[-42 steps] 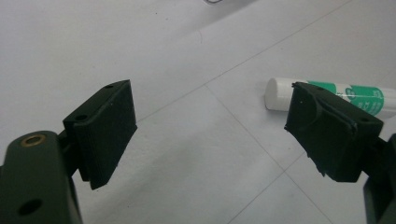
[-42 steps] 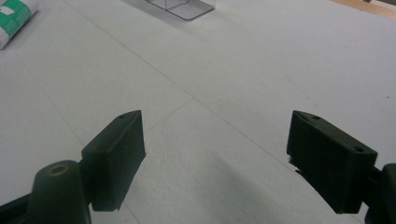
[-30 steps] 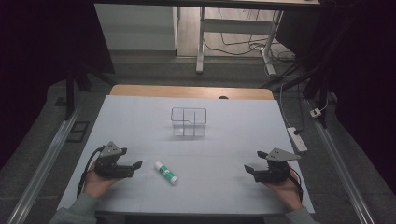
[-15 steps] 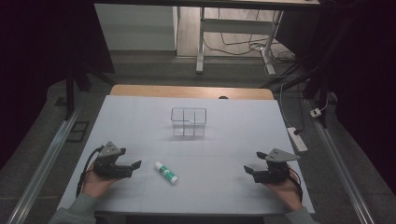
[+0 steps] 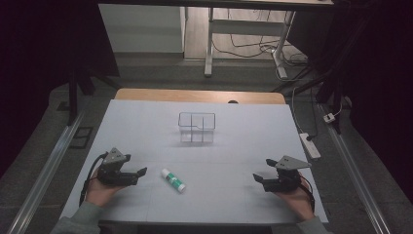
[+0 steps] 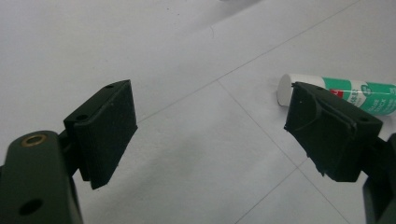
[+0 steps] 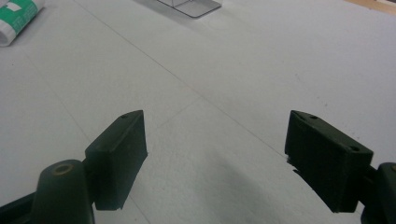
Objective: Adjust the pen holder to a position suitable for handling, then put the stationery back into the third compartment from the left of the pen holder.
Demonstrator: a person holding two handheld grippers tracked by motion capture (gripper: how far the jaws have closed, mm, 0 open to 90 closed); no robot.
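Both grippers rest wide open and empty, with the glue stick just beside our left one.

From above we see our left gripper [image 5: 139,174] low on the table [image 5: 243,146], the glue stick [image 5: 174,180] near its tips, our right gripper [image 5: 259,180] well apart, and a clear box [image 5: 197,127] beyond both. Our left gripper view [image 6: 210,135] adds the stick's green label [image 6: 369,95] behind the right-hand jaw; our right gripper view [image 7: 215,154] puts the stick [image 7: 16,18] far off at the upper left.
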